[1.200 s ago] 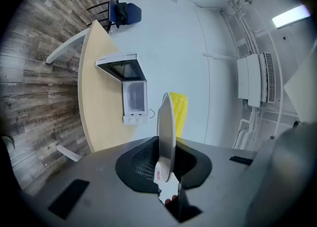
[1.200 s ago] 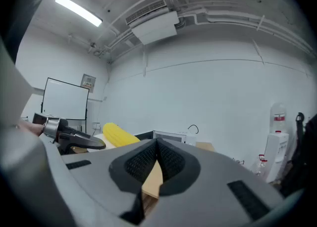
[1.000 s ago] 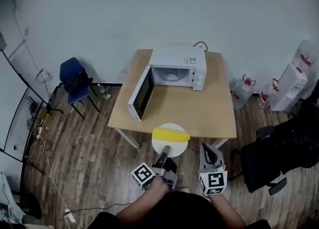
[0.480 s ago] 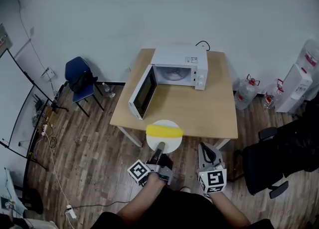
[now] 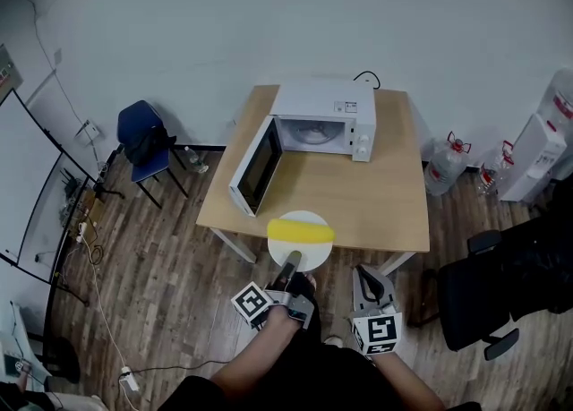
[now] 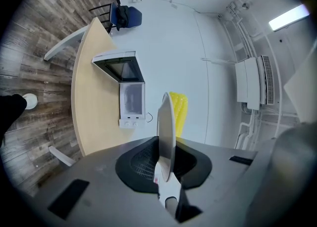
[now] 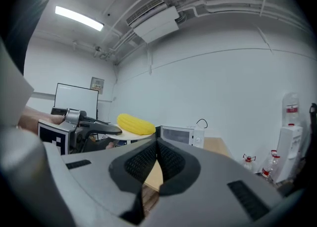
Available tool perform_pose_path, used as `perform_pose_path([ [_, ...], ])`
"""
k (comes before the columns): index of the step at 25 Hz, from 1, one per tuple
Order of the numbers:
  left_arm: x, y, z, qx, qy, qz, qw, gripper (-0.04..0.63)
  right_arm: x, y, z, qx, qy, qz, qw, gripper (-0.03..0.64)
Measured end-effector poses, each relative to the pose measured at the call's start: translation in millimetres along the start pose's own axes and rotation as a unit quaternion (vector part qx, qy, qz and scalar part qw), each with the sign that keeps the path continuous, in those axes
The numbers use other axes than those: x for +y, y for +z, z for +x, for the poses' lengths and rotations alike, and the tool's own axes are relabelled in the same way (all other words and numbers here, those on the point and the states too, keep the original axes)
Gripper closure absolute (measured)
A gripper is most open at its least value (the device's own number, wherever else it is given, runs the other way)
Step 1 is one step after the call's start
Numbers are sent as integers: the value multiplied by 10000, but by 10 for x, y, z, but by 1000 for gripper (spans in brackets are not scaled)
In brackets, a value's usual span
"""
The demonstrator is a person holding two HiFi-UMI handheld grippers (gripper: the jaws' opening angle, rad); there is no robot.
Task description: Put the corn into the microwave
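**Corn on plate, held at table's near edge; microwave open**

Room: wood-plank floor (image 5: 152,266) and a plain white wall.

Wooden table (image 5: 358,203) stands against the wall, mid-frame in the head view.

Black office chair (image 5: 501,284) is right of the table. Blue chair (image 5: 143,145) is at the far left, by the wall.

Water dispenser (image 5: 528,158) stands in the right corner, with a water jug (image 5: 445,167) on the floor between it and the table.

White microwave (image 5: 324,114) sits at the table's far edge. Its door (image 5: 255,167) is swung wide to the left and the cavity is open to view. The tabletop in front of it is bare.

Left gripper (image 5: 293,261): jaws nearly together, clamped on the near rim of a white plate (image 5: 309,255). In the left gripper view the plate appears edge-on between the pads. The gripper points toward the table, about level.

Right gripper (image 5: 363,273): jaws pressed together with nothing between them. It is held just right of the left gripper, apart from the plate. Its own view shows the pads meeting.

The plate is carried in the air, roughly level. In the head view it overlaps the table's near edge, well short of the microwave.

Corn (image 5: 301,231): one yellow cob lying crosswise on the plate's far half. It is outside the microwave.
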State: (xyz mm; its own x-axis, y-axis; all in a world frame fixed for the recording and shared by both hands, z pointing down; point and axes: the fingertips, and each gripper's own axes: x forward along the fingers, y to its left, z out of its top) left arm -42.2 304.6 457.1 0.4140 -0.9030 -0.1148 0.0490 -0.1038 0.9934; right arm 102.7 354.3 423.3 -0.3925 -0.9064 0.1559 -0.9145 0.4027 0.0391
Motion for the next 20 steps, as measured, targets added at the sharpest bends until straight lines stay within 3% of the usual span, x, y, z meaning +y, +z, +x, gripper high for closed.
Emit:
perform_pose_path([
  [7, 246, -12, 473, 246, 34, -212, 9995, 565, -440, -34, 197, 200, -392, -189, 9989, 557],
  [10, 293, 103, 682, 296, 59, -204, 9993, 565, -629, 62, 429, 42, -494, -122, 9987, 557],
  [16, 527, 364, 1078, 293, 334, -222, 9988, 565, -800, 157, 1015, -3, -349, -12, 9994, 557],
  [20, 564, 584, 1418, 358, 302, -24, 9989, 565, -898, 224, 1444, 94, -368, 10, 9993, 557],
])
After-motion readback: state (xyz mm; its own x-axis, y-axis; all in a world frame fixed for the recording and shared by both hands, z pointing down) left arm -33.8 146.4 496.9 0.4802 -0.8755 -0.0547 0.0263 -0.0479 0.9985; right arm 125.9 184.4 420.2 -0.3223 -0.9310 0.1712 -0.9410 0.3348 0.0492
